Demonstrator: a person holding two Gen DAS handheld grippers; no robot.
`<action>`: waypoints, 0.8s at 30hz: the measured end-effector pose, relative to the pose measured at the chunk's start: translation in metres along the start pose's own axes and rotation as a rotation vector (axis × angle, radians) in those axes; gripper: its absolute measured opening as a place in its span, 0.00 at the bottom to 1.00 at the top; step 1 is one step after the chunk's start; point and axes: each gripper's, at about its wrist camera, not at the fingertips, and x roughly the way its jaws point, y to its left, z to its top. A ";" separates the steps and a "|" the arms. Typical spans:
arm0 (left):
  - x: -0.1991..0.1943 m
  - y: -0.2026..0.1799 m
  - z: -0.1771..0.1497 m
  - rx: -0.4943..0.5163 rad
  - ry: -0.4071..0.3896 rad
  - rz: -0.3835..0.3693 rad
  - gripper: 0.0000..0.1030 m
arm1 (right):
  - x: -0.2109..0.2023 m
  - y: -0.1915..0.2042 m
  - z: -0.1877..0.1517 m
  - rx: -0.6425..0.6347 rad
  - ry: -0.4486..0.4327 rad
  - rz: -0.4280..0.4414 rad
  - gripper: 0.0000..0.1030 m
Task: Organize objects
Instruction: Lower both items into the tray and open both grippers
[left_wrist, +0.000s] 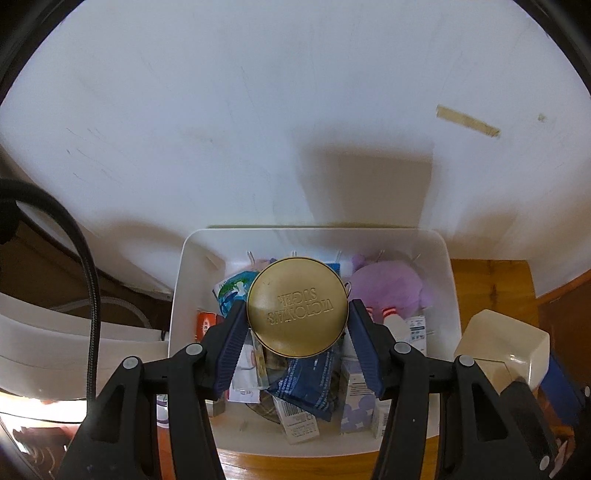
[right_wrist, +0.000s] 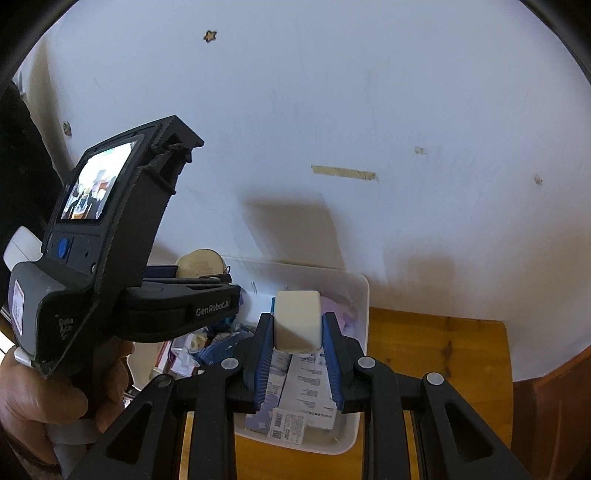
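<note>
Left gripper (left_wrist: 297, 325): clamped on round gold tin (left_wrist: 297, 307), above white bin (left_wrist: 452, 280) of cartons and purple plush (left_wrist: 388, 286). Right gripper (right_wrist: 298, 345): clamped on cream block (right_wrist: 297, 319), above same bin.

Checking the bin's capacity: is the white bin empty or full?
Nearly full: the white bin holds boxes, packets and a purple plush toy across its floor.

Embossed "VICTORIA'S SUGER", last word uncertain, read upside down on gold round tin lid (left_wrist: 297, 307). "GenRobot.AI" read in white on black body of left gripper (right_wrist: 201, 277). Box labels in white bin (right_wrist: 364, 295) too small to read
</note>
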 end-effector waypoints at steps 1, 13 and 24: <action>0.002 0.000 0.000 0.003 0.004 0.002 0.57 | 0.002 0.000 -0.001 0.002 0.005 0.000 0.26; 0.016 0.001 -0.005 -0.001 0.081 0.008 0.58 | 0.025 0.000 -0.002 -0.013 0.040 -0.014 0.27; -0.007 0.001 -0.015 -0.006 0.048 -0.013 0.67 | 0.000 0.007 -0.007 -0.045 -0.022 -0.048 0.60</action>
